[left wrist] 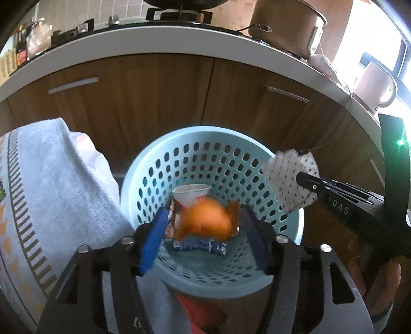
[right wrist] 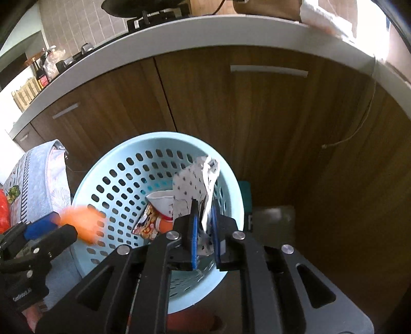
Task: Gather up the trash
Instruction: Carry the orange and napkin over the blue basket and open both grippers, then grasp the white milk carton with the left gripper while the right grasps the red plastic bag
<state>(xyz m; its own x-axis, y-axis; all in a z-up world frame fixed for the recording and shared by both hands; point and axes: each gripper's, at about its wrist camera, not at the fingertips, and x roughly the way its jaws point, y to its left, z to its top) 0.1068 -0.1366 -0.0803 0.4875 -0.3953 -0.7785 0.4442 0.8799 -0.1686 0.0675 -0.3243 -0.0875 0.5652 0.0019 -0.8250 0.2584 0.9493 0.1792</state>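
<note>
A light blue perforated basket stands in front of the wooden cabinets. A crushed paper cup and snack wrappers lie in it. A blurred orange piece is in the air between the fingers of my open left gripper, over the basket. My right gripper is shut on a crumpled white dotted paper, held above the basket's right rim.
A light blue patterned towel hangs to the left of the basket. Brown cabinet doors stand close behind it, under a white counter edge with a stove, a pot and a mug.
</note>
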